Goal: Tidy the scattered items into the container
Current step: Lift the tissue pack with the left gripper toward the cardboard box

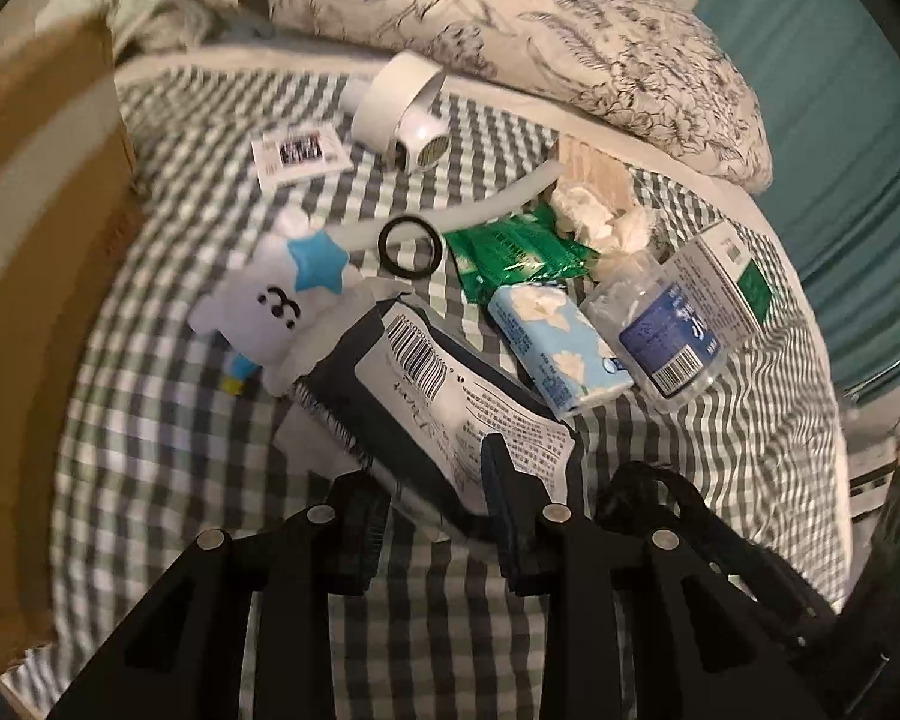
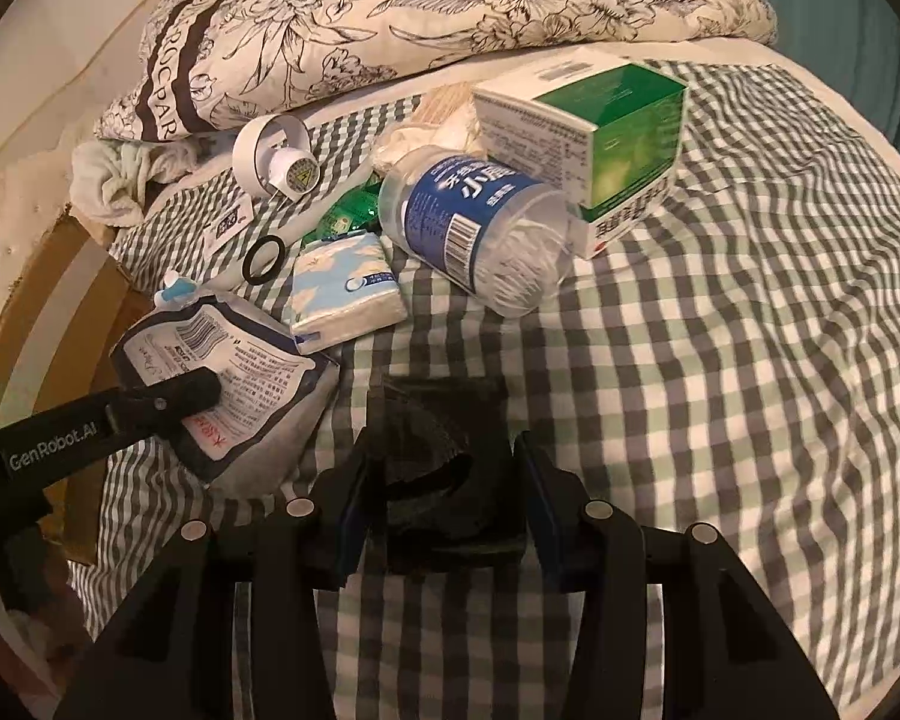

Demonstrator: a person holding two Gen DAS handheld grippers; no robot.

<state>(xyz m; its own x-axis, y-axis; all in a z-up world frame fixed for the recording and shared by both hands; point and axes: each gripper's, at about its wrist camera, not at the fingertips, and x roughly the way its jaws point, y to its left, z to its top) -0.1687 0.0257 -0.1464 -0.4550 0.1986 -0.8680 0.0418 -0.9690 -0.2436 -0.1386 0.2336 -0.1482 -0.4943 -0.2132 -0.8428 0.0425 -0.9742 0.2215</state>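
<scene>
My left gripper is shut on a white pouch with a dark border and a barcode, lifted a little over the checked bedsheet. In the right wrist view one of its fingers lies across that pouch. My right gripper is shut on a black soft item resting on the sheet, its pads against both sides. A brown cardboard box stands at the left, and its edge also shows beside the bed.
Scattered on the sheet are a blue tissue pack, a clear swab jar, a green-and-white carton, green sachets, a black ring, a white plug light and a plush toy. A floral pillow lies behind.
</scene>
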